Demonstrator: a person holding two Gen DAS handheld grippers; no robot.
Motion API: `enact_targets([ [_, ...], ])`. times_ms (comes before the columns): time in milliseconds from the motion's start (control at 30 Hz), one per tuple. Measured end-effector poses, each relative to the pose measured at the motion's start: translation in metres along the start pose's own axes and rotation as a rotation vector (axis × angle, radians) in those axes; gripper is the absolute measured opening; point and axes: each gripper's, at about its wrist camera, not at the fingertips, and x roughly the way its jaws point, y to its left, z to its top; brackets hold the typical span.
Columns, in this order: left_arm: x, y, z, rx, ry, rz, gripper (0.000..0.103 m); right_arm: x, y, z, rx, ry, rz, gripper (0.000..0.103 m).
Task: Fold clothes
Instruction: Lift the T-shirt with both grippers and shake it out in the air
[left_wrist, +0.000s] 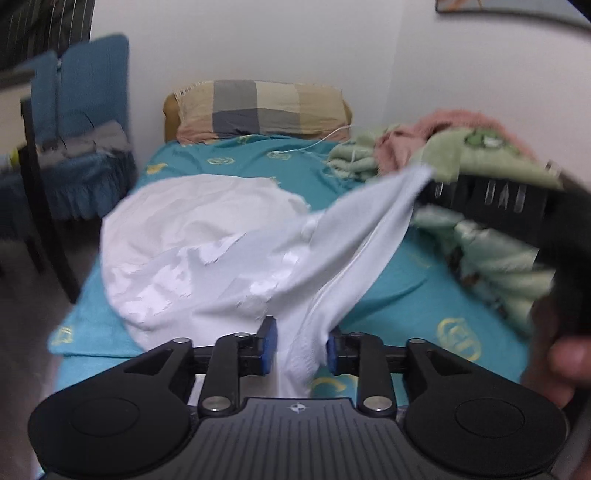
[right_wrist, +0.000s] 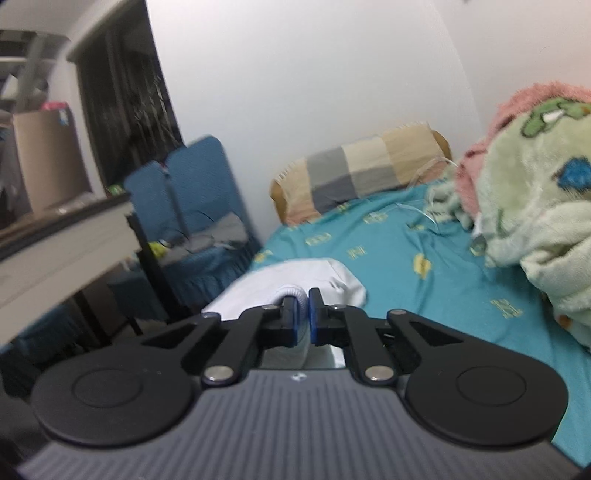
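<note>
While the white garment (left_wrist: 207, 258) lies bunched on the teal bed sheet (left_wrist: 399, 291), a stretched part of it runs from the heap up toward the right gripper (left_wrist: 480, 199), seen in the left wrist view as a dark body at the right edge with a hand (left_wrist: 565, 365) below it. The left gripper (left_wrist: 301, 345) sits low at the near edge of the garment; its jaws stand partly spread, with a fold of the white cloth passing between the blue pads (left_wrist: 269, 341). The right-hand pad appears to touch the cloth, while the left-hand pad stands clear of it, so no firm pinch is shown. In the right wrist view the right gripper (right_wrist: 303, 317) has its jaws pressed nearly together on a rolled white edge of the garment (right_wrist: 295, 273), which bulges just above the pads. The rest of the garment lies ahead of it on the sheet, near the side of the bed that faces the blue chair (right_wrist: 195, 199). A checked pillow (left_wrist: 258, 110) rests at the head of the bed against the wall. A green blanket (right_wrist: 546, 206) with a pink one (left_wrist: 454, 125) behind it is piled on the far right of the bed, apart from the garment. A desk (right_wrist: 62, 240) stands beside the chair. Both views are blurred.
</note>
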Motion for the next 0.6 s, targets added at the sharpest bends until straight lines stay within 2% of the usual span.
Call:
enact_targets([
  [100, 0.007, -0.023, -0.01, 0.171, 0.045, 0.18, 0.037, -0.003, 0.001, 0.005, 0.001, -0.026, 0.016, 0.008],
  [167, 0.009, -0.028, -0.016, 0.202, 0.063, 0.242, 0.036, -0.002, -0.003, 0.007, 0.017, -0.022, 0.007, 0.008],
  [200, 0.01, -0.029, -0.018, 0.203, 0.07, 0.26, 0.032, 0.0, -0.006, 0.007, 0.026, -0.017, 0.0, 0.008],
  [300, -0.005, -0.019, -0.01, 0.117, 0.012, 0.249, 0.019, 0.004, -0.015, 0.008, 0.058, 0.004, -0.026, 0.008],
  [367, -0.025, -0.009, 0.001, 0.031, -0.094, 0.227, 0.016, 0.01, -0.024, 0.006, 0.088, 0.038, -0.054, 0.008],
  [400, -0.035, 0.0, 0.008, -0.034, -0.146, 0.192, 0.016, 0.014, -0.029, 0.005, 0.108, 0.059, -0.06, 0.008],
  [500, -0.058, 0.027, 0.024, -0.228, -0.264, 0.067, 0.016, 0.026, -0.042, -0.001, 0.186, 0.148, -0.024, 0.01],
  [600, -0.063, 0.042, 0.029, -0.303, -0.283, 0.025, 0.015, 0.038, -0.047, -0.011, 0.268, 0.235, 0.043, 0.013],
])
